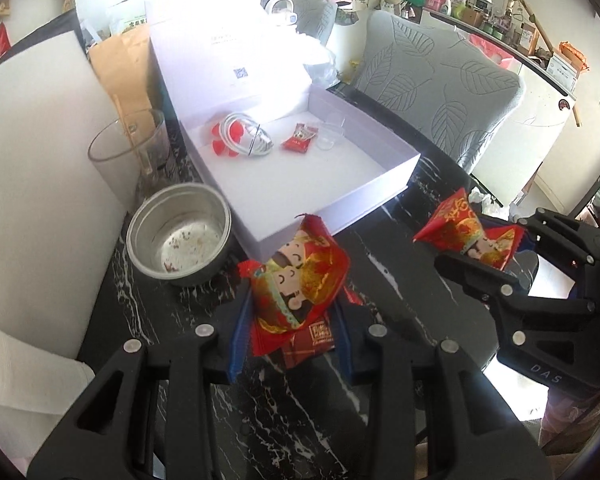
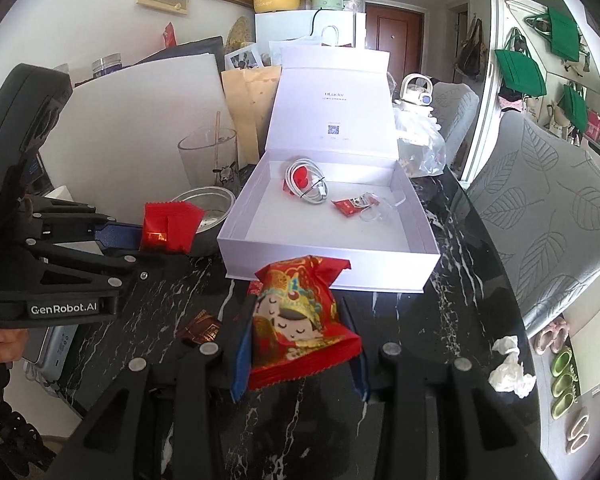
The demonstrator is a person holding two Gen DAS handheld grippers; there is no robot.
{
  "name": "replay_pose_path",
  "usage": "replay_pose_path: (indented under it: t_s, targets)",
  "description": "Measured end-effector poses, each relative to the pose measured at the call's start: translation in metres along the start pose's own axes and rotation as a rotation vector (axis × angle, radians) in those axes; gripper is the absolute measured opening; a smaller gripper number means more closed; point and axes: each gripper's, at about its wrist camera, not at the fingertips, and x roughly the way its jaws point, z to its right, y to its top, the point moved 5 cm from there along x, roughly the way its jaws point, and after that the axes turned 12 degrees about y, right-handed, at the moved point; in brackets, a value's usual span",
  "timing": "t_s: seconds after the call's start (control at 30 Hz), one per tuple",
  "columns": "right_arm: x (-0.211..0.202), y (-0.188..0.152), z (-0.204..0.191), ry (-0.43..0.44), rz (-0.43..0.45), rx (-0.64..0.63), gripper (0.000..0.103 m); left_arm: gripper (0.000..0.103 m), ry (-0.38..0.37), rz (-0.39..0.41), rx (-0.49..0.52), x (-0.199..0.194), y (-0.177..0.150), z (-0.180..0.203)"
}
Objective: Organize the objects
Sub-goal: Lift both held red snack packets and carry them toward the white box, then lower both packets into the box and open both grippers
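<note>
Left wrist: my left gripper (image 1: 290, 316) clamped on a red cartoon-face snack packet (image 1: 296, 280) above the black marble table (image 1: 400, 280), white box (image 1: 300, 184) open behind, right wrist: right gripper (image 2: 300, 344) clamped on a second packet (image 2: 300, 320), only here crumpled tissues (image 2: 510, 368) and a brown wrapper (image 2: 202, 330).

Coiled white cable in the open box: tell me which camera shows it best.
The right wrist view: the coiled white cable shows evenly lit on the white box floor, over a red item. In the left wrist view the cable is partly washed out by glare.
</note>
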Motion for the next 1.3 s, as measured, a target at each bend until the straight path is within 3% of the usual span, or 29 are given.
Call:
replay_pose_path:
  t_s: [0.43,1.3]
  targets:
    - [0.014,0.027,0.024,-0.005,0.003,-0.003,0.040,0.034,-0.014,0.013,0.051,0.017,0.038,0.007]
    - [0.080,0.078,0.076,0.000,-0.020,-0.025,0.040,0.034,0.015,-0.023,0.042,0.086,0.106,-0.011]
